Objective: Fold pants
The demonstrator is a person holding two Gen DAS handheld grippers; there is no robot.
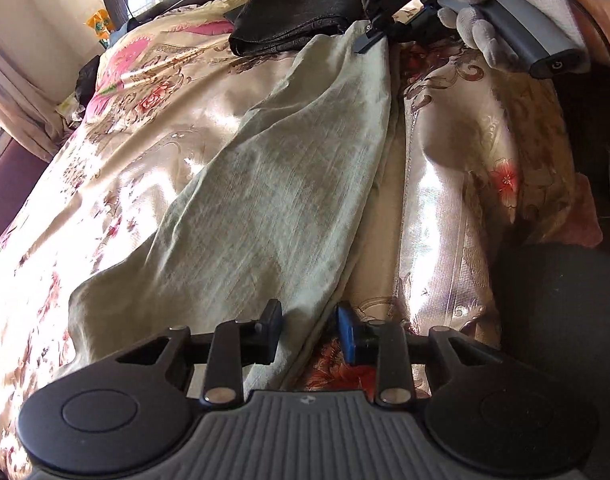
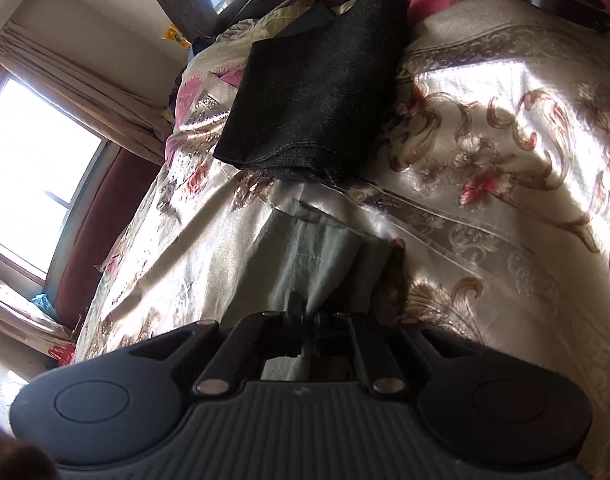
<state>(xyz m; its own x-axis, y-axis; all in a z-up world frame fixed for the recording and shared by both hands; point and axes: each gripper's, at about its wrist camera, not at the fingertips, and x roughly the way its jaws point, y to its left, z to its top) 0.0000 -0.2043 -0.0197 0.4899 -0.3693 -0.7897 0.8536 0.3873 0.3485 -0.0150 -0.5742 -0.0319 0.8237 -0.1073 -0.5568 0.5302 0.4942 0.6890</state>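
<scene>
Pinching the pants (image 2: 305, 264), the right hand-held gripper (image 2: 305, 320) lifts one end.

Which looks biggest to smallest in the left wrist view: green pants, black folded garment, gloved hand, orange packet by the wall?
1. green pants
2. black folded garment
3. gloved hand, close to the garment's size, and nearer, so unsure
4. orange packet, farthest away

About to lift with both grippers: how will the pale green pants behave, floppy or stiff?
Likely floppy: the pale green pants lie wrinkled, draping from the right gripper. Probably light, thin weave. They may slide on the glossy bedspread.
</scene>
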